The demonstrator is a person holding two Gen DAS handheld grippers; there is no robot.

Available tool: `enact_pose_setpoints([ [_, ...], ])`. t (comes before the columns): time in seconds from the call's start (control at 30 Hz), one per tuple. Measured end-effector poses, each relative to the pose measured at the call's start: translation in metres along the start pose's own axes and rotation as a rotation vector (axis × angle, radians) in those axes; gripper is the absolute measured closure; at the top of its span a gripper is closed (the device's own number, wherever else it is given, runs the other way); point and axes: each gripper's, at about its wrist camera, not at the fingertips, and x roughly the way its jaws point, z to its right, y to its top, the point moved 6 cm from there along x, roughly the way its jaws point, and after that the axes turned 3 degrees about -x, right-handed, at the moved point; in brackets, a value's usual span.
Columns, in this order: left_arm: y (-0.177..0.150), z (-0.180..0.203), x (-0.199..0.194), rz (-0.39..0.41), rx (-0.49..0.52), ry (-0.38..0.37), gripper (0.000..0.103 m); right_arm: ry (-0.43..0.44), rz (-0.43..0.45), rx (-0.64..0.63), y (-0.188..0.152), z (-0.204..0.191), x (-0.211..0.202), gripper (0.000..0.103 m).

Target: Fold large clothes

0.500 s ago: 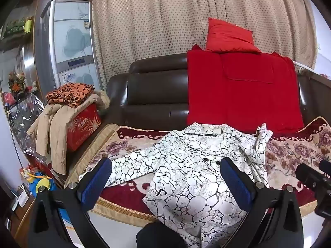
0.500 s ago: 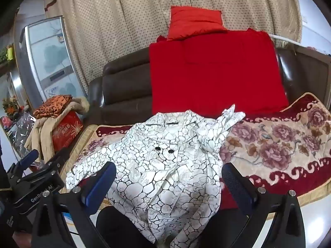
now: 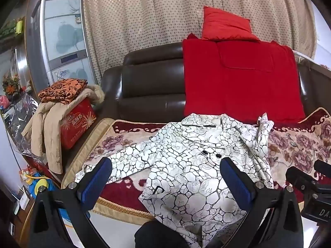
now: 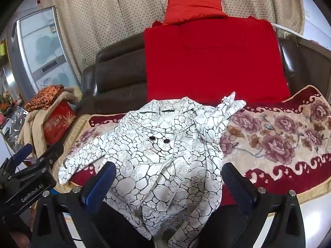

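— While both hand-held grippers, left [image 3: 165,177] and right [image 4: 165,184], hang empty with jaws apart, where's the coat [image 3: 196,165]?
— Spread on the sofa's floral cover [image 4: 279,136], hem spilling off toward six o'clock, one sleeve flung toward eight: probably laid flat for folding.

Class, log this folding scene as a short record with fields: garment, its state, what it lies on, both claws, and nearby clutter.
garment: white coat with black crackle print
state: unfolded, one sleeve spread left, the other bunched at the right, hem hanging off the sofa front
surface: floral cover on a sofa
left claw: open, empty
right claw: open, empty
clutter: red blanket, red pillow, red box
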Motion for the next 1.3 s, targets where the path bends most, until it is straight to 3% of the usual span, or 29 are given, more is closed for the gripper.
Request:
enact_pose_setpoints([
  [1.3,-0.002,-0.006,0.024,-0.048,0.001,0.022,0.000,0.021,-0.045,-0.003,0.000,-0.008,0.023,0.000],
])
